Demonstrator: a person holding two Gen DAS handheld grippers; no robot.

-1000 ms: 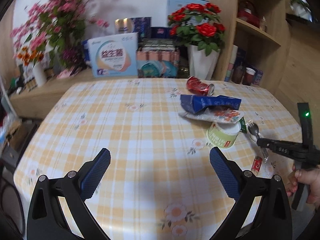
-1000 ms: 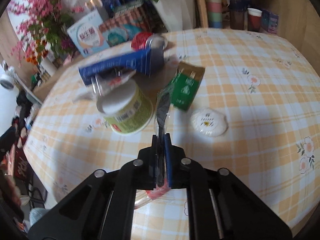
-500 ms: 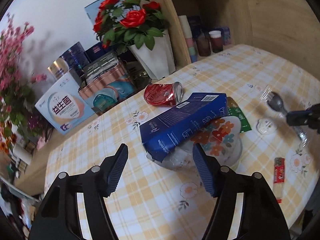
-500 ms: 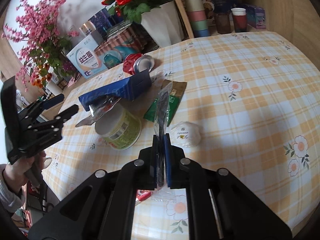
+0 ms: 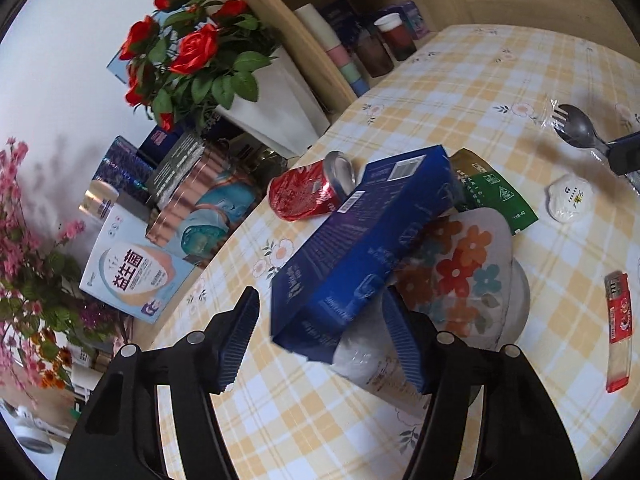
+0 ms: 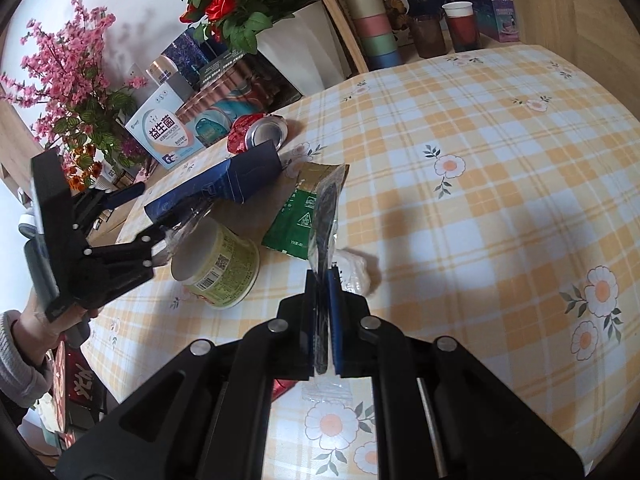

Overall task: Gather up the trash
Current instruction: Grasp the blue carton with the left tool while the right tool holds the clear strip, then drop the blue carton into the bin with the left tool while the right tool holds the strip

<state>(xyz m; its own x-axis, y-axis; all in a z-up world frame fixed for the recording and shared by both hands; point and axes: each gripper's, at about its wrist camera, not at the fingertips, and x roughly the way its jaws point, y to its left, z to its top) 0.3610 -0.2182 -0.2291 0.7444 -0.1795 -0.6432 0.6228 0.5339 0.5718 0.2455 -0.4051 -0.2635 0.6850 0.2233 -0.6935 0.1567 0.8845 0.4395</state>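
Right wrist view: the right gripper (image 6: 322,292) is seen pressed together on a wrapped plastic spork (image 6: 325,216), whose clear sleeve stands up between the pads above the checked tablecloth (image 6: 500,184); in the left wrist view the same spork (image 5: 576,126) is visible at the far right, gripped by its handle. One piece of trash is thus judged to be picked up, though no bin or bag is shown in either view, so nothing can be counted as disposed of. The left gripper (image 5: 320,340) has just been closing and is set about the near end of the blue carton (image 5: 360,248), which lies tilted across a foil lid with a flower print (image 5: 460,264) on a paper tub (image 6: 224,264). The right pad is seen against the tub's foil edge, while a gap is visible between the left pad and the carton, so this grip is judged not yet made. Left on the table are the crushed red can (image 5: 308,192) behind the carton, the green sachet (image 5: 496,196) partly under it, a small white sealed cup (image 5: 568,200) near the spork, and a red sachet (image 5: 618,340) well apart at the table's right edge. Most of the collecting is therefore judged to remain.
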